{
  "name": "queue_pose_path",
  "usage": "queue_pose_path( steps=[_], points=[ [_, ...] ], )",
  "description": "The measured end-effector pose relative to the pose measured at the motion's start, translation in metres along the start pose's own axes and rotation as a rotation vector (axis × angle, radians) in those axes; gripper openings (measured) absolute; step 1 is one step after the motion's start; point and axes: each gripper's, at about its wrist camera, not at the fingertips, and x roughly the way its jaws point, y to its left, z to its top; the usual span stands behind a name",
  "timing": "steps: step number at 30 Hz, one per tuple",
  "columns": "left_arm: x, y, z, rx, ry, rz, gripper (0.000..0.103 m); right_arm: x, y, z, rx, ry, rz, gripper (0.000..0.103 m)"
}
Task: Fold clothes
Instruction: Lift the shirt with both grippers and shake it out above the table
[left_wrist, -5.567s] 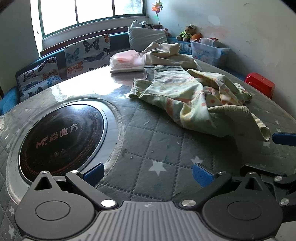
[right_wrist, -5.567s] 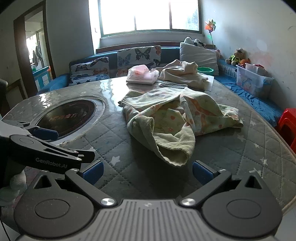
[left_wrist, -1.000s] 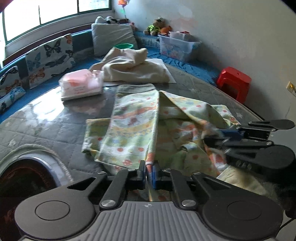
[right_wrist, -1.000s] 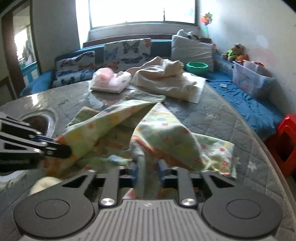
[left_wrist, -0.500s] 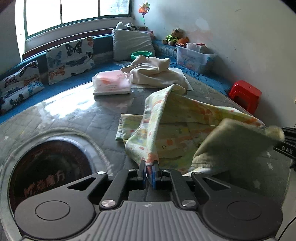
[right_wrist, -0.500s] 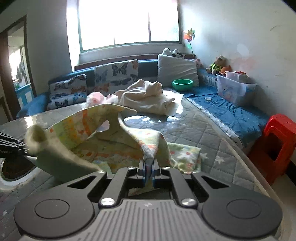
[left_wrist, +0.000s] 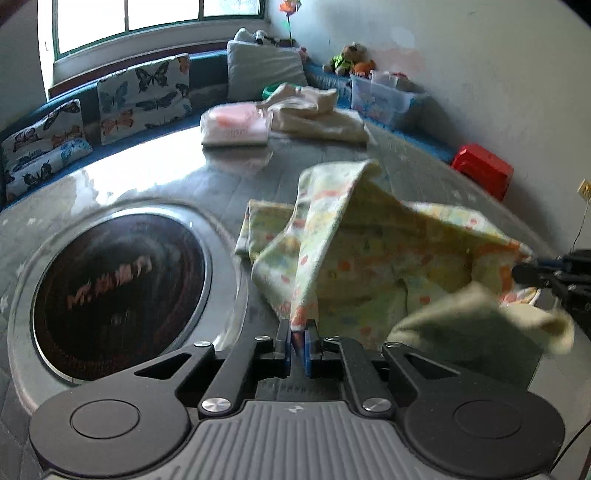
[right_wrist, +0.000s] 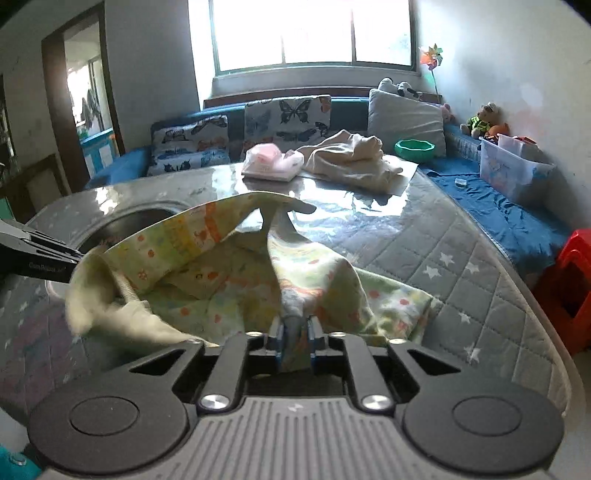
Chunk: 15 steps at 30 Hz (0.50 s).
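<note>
Above quilted table (right_wrist: 461, 236), printed garment (left_wrist: 369, 258) pinched between left hand-held gripper (left_wrist: 295, 341) and right hand-held gripper (right_wrist: 295, 341)

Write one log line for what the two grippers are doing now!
left gripper: shut on patterned garment | right gripper: shut on patterned garment | garment: partly lifted off table, unfolded

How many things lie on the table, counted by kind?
Printed garment, held by left claw and right claw: 1
Beige cloth heap: 1
Pink packet: 1
Total: 3
</note>
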Motion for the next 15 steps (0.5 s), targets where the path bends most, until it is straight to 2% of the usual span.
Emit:
queue_pose_path(
  steps=[3, 4, 6, 10, 15],
  points=[
    [0.004, 0.0, -0.003, 0.002, 0.016, 0.002, 0.014, -0.001, 0.008, 0.002, -0.033, -0.011, -0.02, 0.026],
    [0.004, -0.001, -0.003, 0.006, 0.014, 0.005, 0.015, -0.001, 0.011, 0.004, -0.04, -0.019, -0.031, 0.032],
    [0.002, -0.004, -0.002, 0.017, 0.004, 0.014, 0.029, -0.001, 0.016, 0.008, -0.056, -0.037, -0.048, 0.045],
    [0.001, -0.01, 0.005, 0.04, -0.02, 0.012, 0.043, 0.002, 0.028, 0.019, -0.108, -0.07, -0.06, 0.06],
    [0.012, -0.023, 0.021, 0.078, -0.031, 0.007, 0.048, 0.032, 0.032, 0.033, -0.138, -0.034, -0.055, 0.063]
  ],
)
